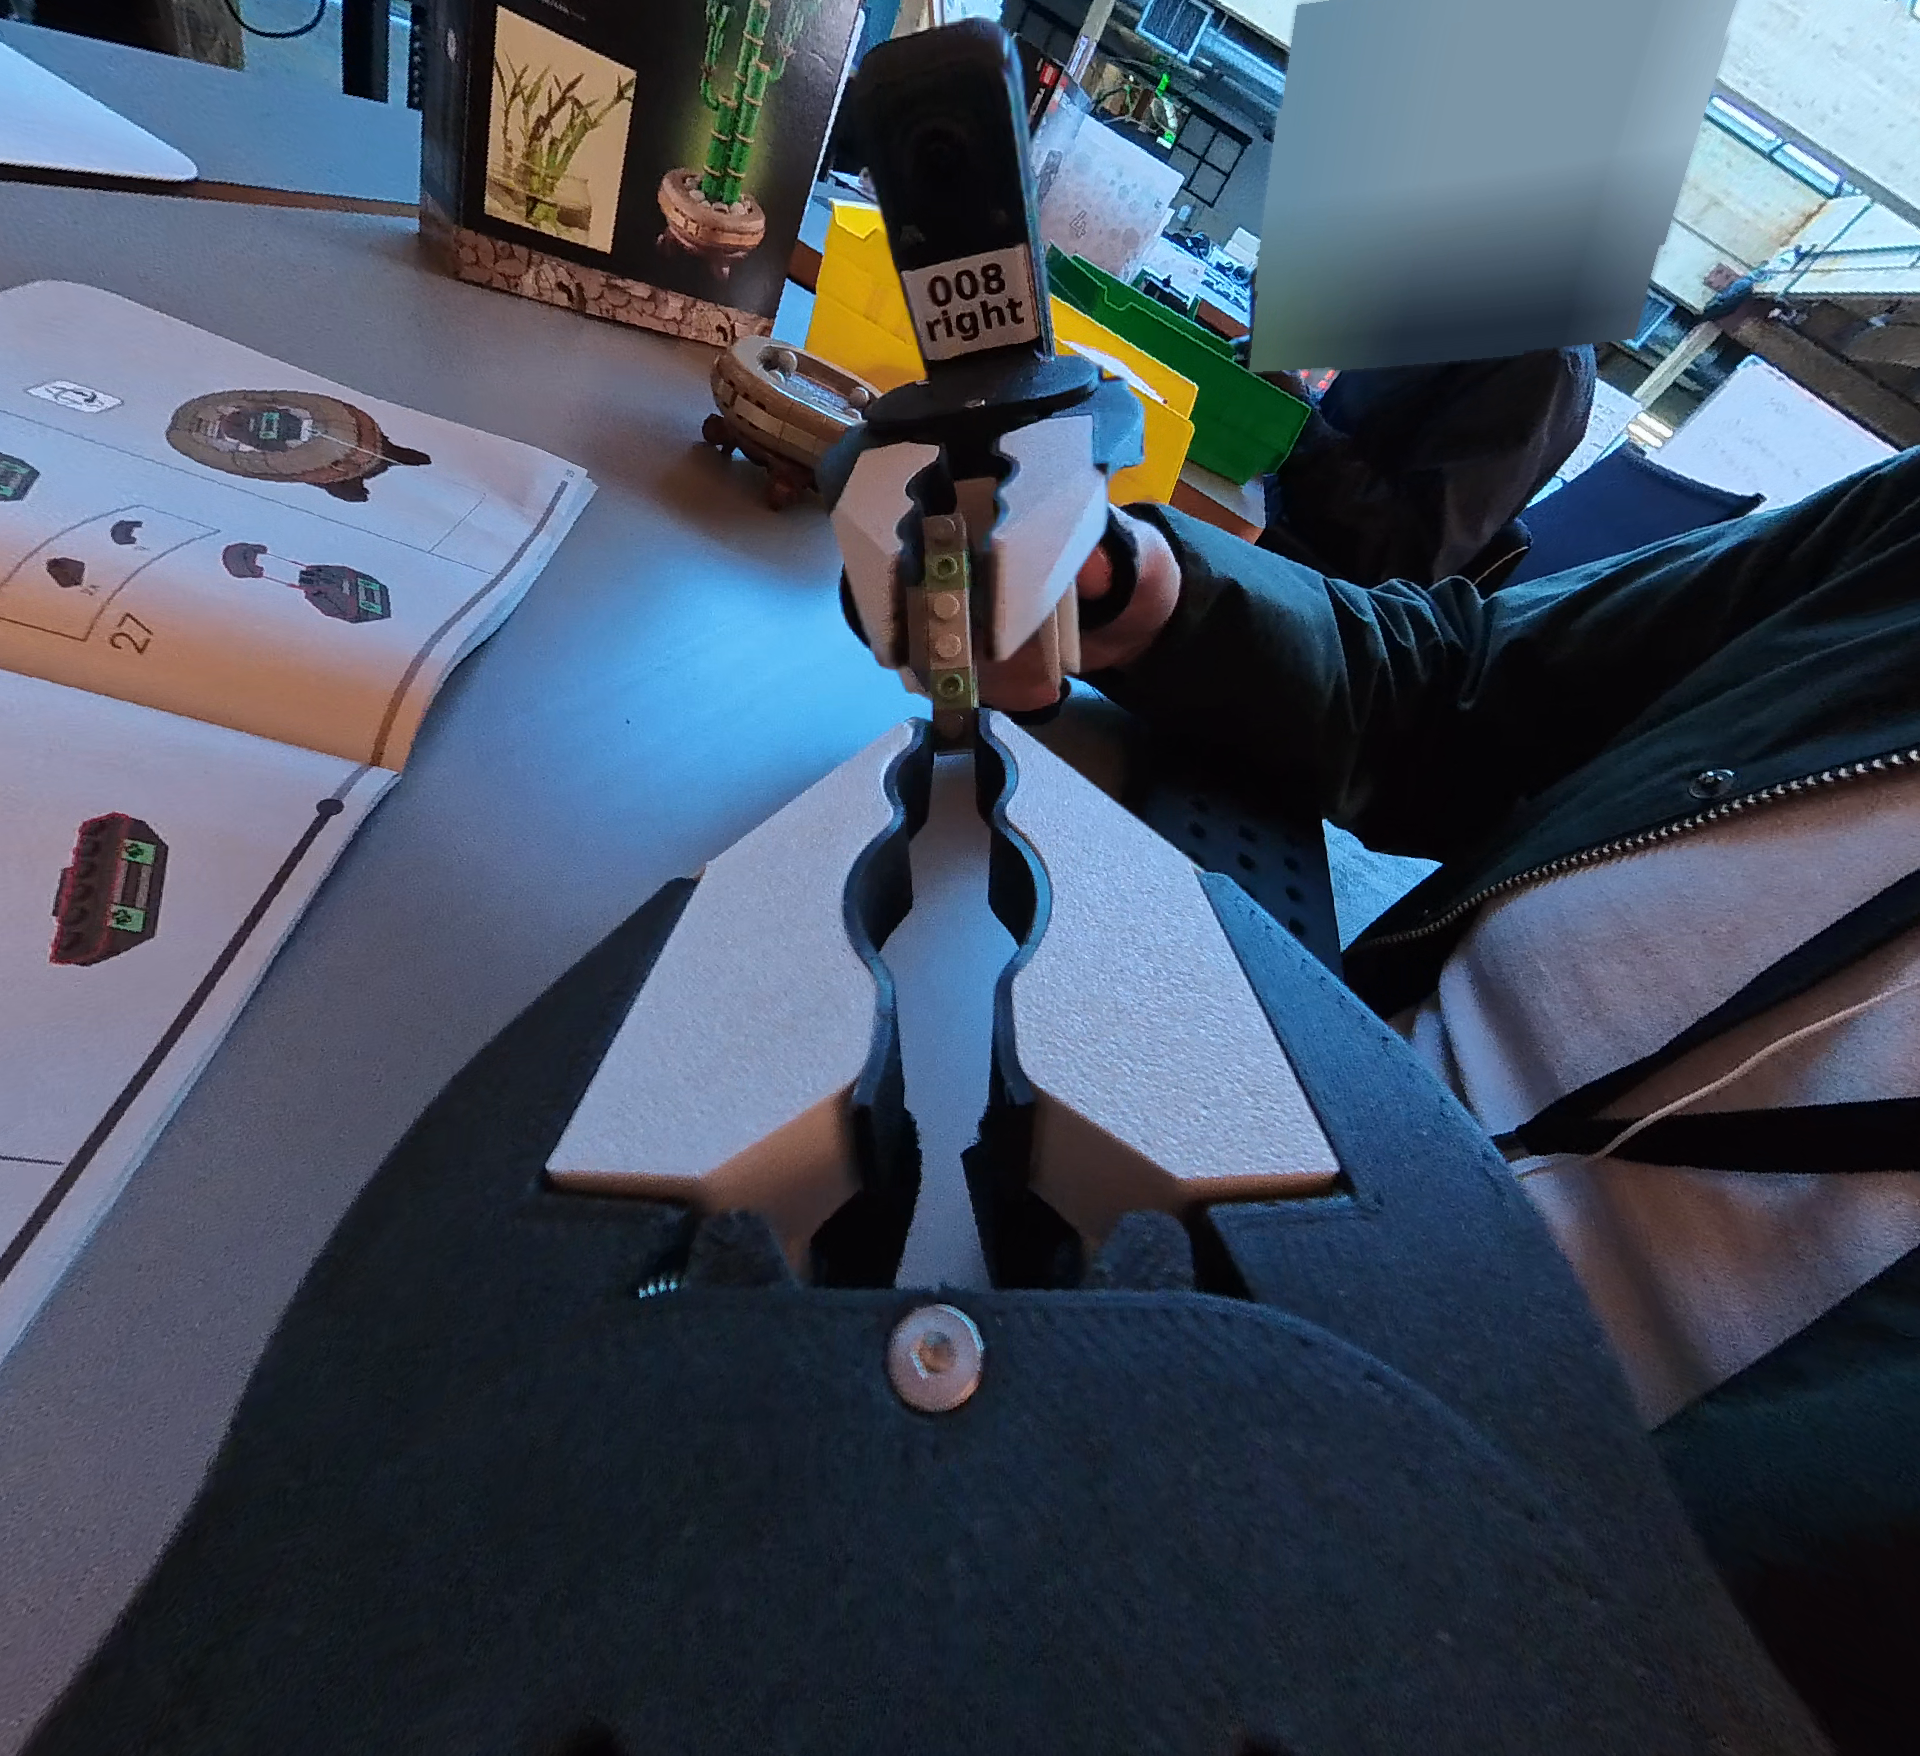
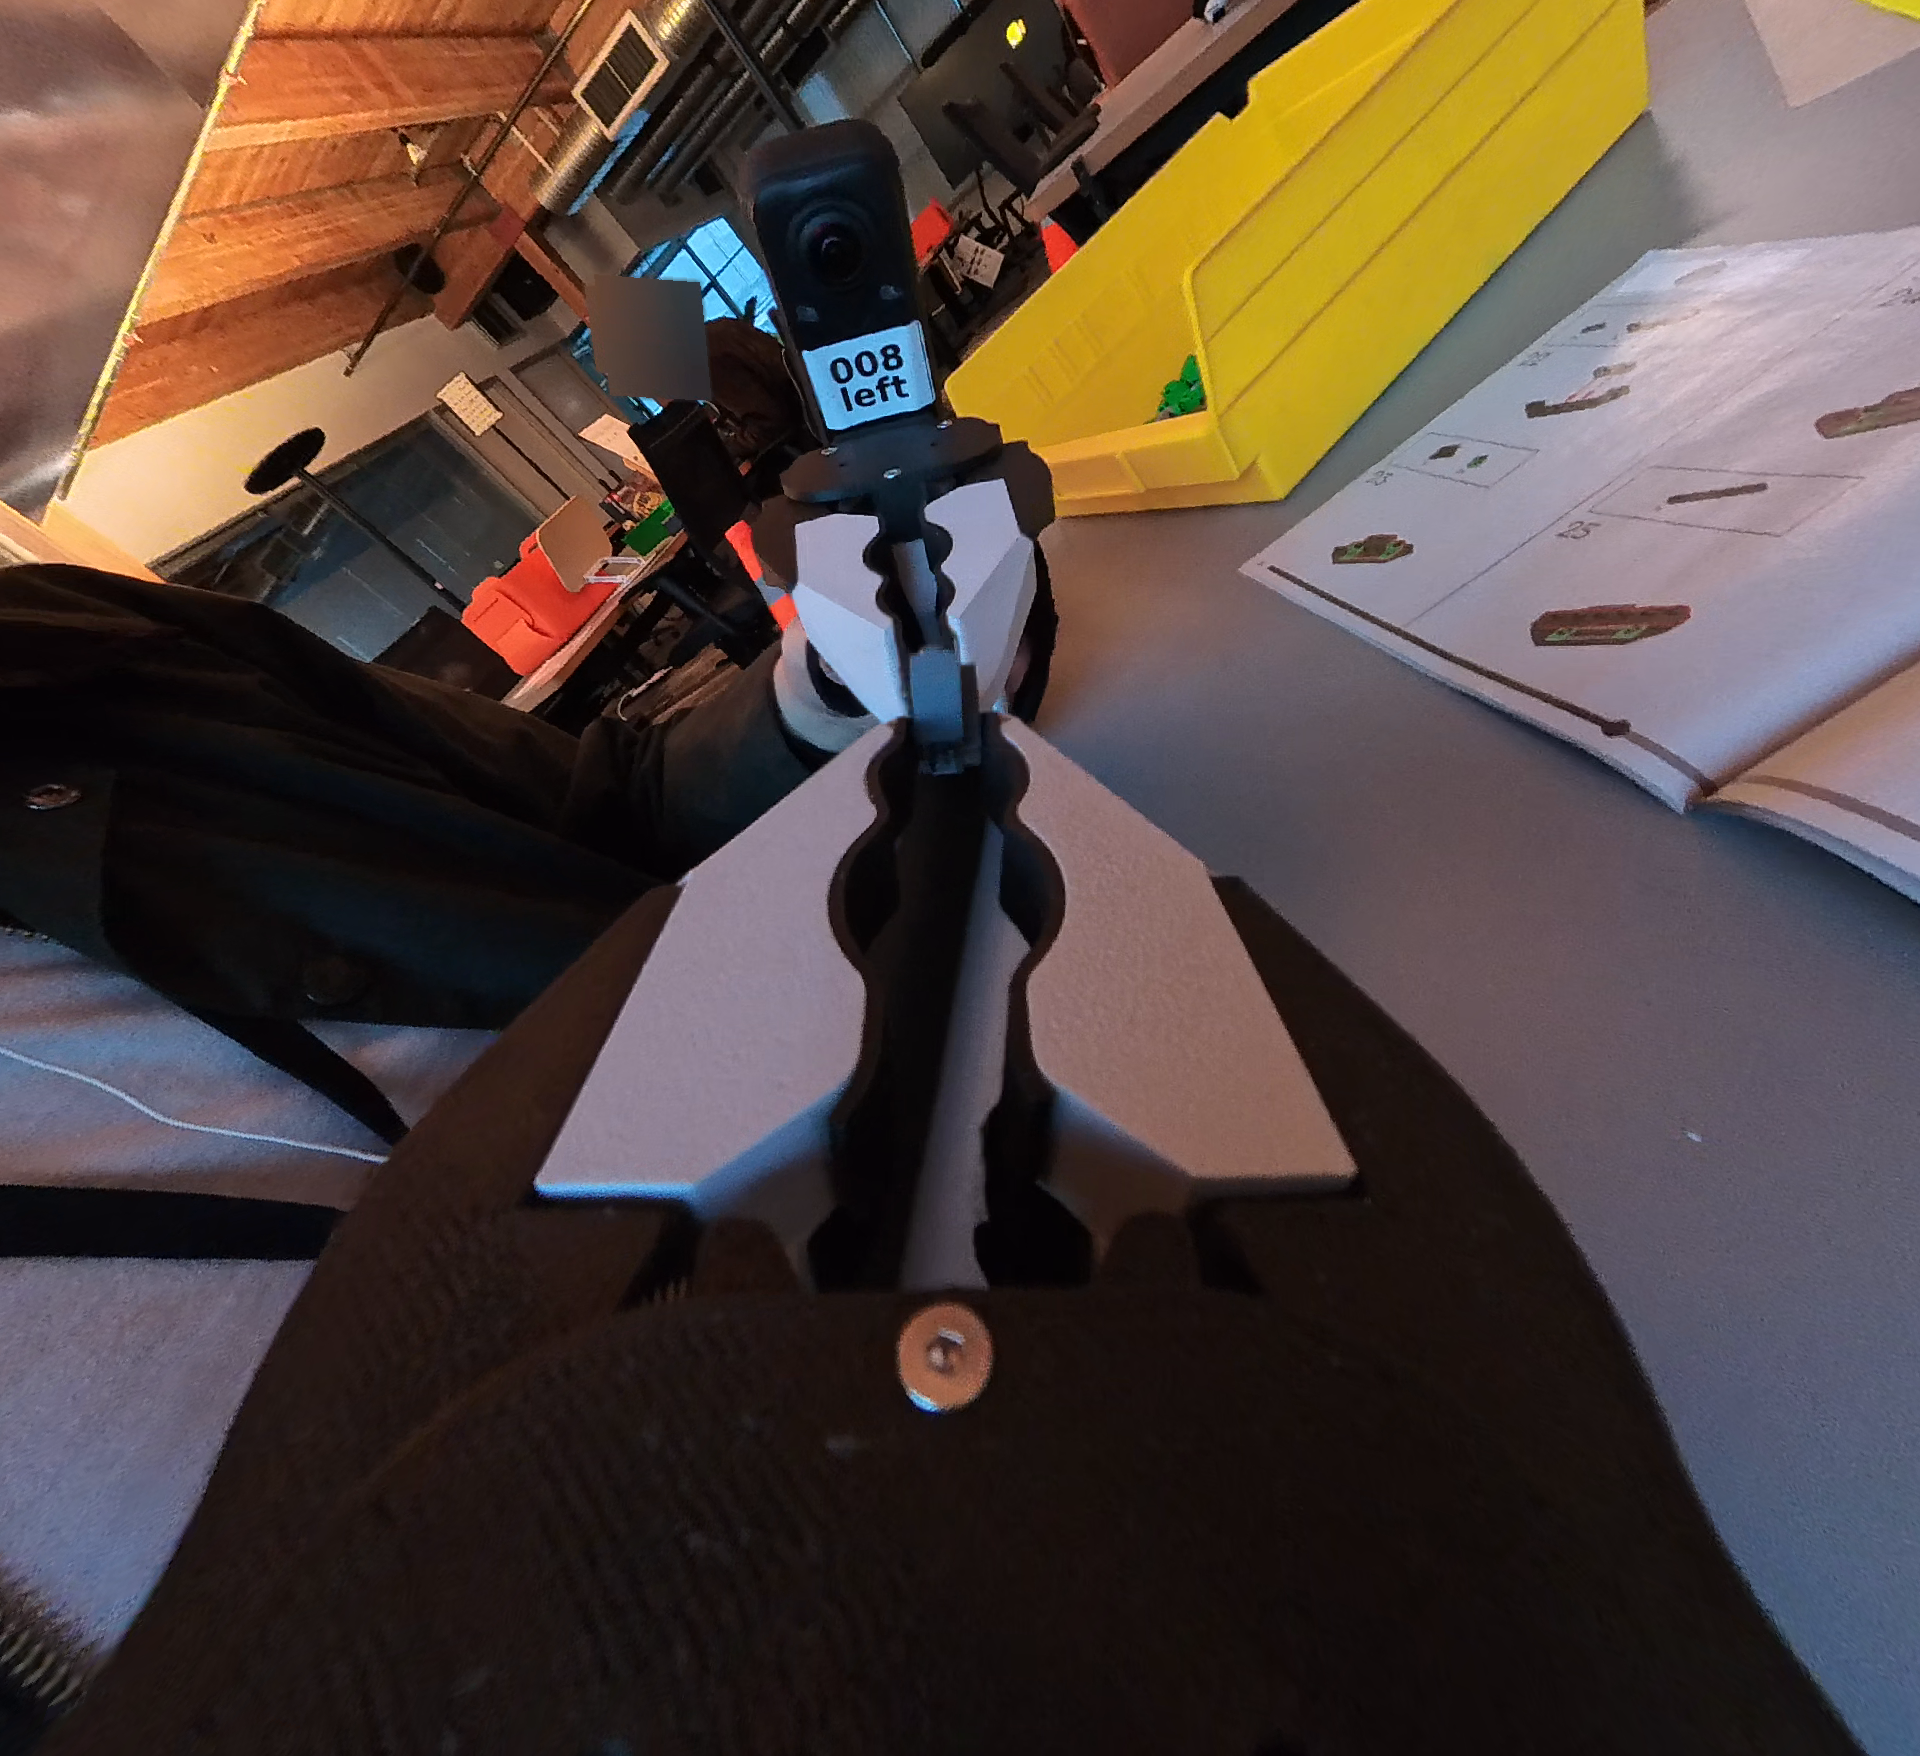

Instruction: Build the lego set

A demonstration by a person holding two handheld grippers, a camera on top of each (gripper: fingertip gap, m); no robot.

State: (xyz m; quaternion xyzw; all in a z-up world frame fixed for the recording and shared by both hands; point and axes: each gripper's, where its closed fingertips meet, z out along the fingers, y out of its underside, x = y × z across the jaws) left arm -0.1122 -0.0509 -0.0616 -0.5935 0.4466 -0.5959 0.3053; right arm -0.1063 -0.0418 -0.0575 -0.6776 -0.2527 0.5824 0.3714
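One brick strip [image 1: 943, 610], two tools gripping

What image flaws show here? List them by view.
Left wrist view: wide-angle bending curves the instruction booklet; bright windows wash out the upper right. Right wrist view: the yellow bin bows, and the brick strip is shadowed, its colours unreadable.

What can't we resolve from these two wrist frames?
- Lego strip, left wrist view: its ends sit inside the left claw and right claw, so grip depth is hidden.
- Same strip, right wrist view: backlit and dark, colours and studs unreadable.
- Yellow bin, right wrist view: its wall hides most contents.
- Round lego base, left wrist view: partly behind the right claw.
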